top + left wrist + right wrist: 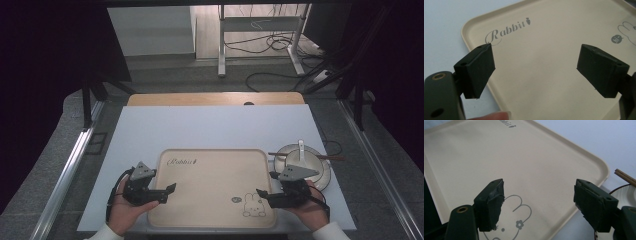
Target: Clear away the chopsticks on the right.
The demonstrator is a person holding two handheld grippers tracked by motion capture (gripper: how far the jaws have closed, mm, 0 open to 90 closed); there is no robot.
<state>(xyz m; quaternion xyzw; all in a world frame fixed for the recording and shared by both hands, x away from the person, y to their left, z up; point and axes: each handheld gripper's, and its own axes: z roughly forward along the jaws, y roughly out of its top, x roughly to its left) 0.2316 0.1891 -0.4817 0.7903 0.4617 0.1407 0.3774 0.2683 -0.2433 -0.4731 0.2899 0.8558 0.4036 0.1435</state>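
both hand-held grippers wide over tray; bowl beside right.

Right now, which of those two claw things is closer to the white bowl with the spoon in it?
Right. The right gripper hovers over the tray's right edge, just in front of the bowl; the left gripper is at the tray's opposite edge.

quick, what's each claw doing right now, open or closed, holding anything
Left claw: open, holding nothing, over the left edge of the tray.
Right claw: open, holding nothing, over the tray's right side.
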